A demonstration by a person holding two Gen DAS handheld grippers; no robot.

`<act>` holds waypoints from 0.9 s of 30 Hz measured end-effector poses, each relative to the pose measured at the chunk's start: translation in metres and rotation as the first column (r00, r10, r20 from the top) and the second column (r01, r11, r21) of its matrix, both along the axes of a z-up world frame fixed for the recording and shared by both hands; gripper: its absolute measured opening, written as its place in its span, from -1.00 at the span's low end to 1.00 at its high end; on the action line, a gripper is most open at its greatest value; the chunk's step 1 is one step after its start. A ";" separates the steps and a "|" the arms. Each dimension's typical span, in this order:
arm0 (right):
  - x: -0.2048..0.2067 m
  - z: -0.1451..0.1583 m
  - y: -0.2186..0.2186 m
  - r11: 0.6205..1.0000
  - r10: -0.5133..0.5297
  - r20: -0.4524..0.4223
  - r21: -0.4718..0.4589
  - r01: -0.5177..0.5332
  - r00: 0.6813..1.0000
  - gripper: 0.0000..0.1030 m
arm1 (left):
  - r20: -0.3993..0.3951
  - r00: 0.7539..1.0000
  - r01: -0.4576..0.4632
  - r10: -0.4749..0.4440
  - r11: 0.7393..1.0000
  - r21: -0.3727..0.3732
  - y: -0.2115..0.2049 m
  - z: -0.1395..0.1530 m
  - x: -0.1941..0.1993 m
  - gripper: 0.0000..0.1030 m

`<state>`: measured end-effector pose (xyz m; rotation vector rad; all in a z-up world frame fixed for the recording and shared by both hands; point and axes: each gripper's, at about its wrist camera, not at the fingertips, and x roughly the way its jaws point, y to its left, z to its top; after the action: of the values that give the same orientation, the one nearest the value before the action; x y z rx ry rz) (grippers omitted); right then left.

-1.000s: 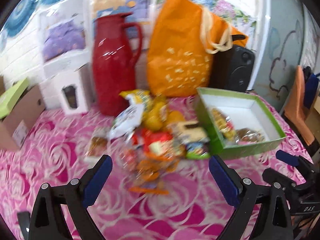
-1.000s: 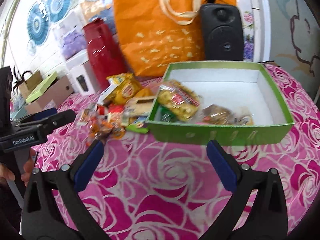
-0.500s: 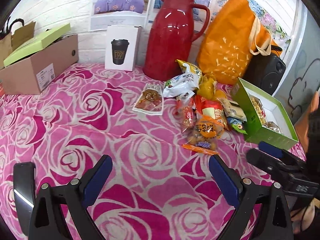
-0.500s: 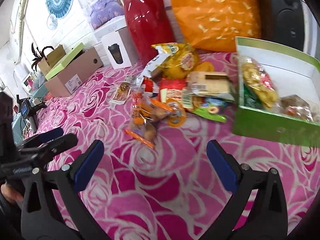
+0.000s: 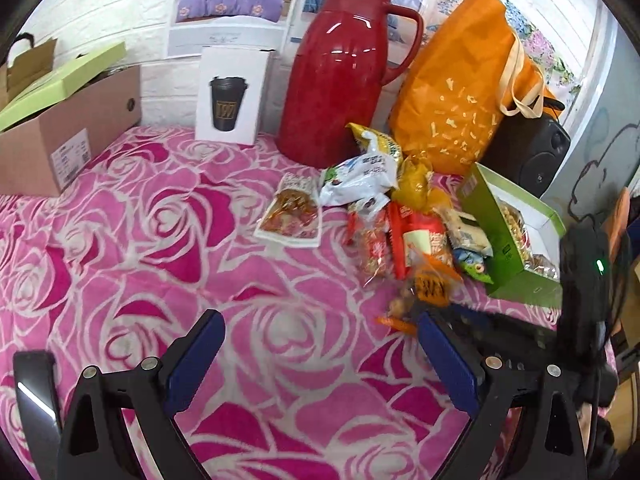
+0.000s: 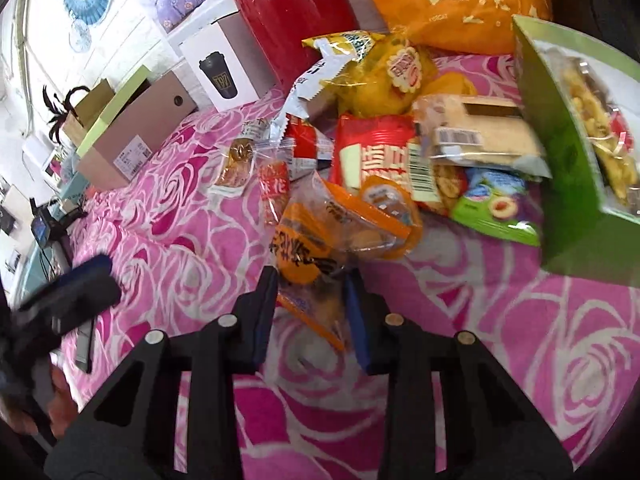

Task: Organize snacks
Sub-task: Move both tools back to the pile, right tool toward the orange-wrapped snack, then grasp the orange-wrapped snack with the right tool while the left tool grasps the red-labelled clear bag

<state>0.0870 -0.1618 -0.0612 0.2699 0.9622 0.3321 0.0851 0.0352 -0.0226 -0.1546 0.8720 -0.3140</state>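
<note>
A heap of snack packets (image 5: pixel 400 216) lies on the pink rose cloth beside an open green box (image 5: pixel 516 276) that holds a few snacks. In the right wrist view my right gripper (image 6: pixel 310 284) is shut on the near end of an orange snack bag (image 6: pixel 316 240) at the front of the heap (image 6: pixel 400 140); the green box (image 6: pixel 560 168) stands to the right. My left gripper (image 5: pixel 320 344) is open above bare cloth, short of the heap. The left wrist view shows the right gripper (image 5: pixel 460 316) at the orange bag (image 5: pixel 430 286).
Behind the heap stand a red thermos jug (image 5: pixel 340 76), an orange tote bag (image 5: pixel 460 92), a black speaker (image 5: pixel 532 152) and a white cup carton (image 5: pixel 232 96). A cardboard box with a green lid (image 5: pixel 60 120) sits far left. A dark phone (image 5: pixel 34 392) lies near left.
My right gripper has moved in to the front of the heap and closed on the orange snack bag. The left gripper stayed open and shifted only slightly.
</note>
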 end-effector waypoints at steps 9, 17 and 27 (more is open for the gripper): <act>-0.030 0.000 -0.023 0.999 -0.033 -0.023 0.001 0.033 0.999 -0.31 | -0.060 0.993 0.103 -0.103 0.995 -0.012 -0.059 -0.022 0.061 0.46; -0.031 0.001 -0.025 0.999 -0.037 -0.025 -0.005 0.037 0.999 -0.24 | -0.131 0.987 0.099 -0.098 0.995 0.002 -0.071 -0.044 0.087 -0.14; -0.030 0.012 -0.026 0.998 -0.055 0.013 0.014 0.055 0.998 -0.48 | -0.087 0.985 0.149 -0.147 0.989 0.015 -0.073 -0.021 0.075 -0.59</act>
<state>0.0574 -0.1876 -0.0494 0.3061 0.9378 0.2901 0.1597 -0.0374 -0.0440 -0.0839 0.9740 -0.4395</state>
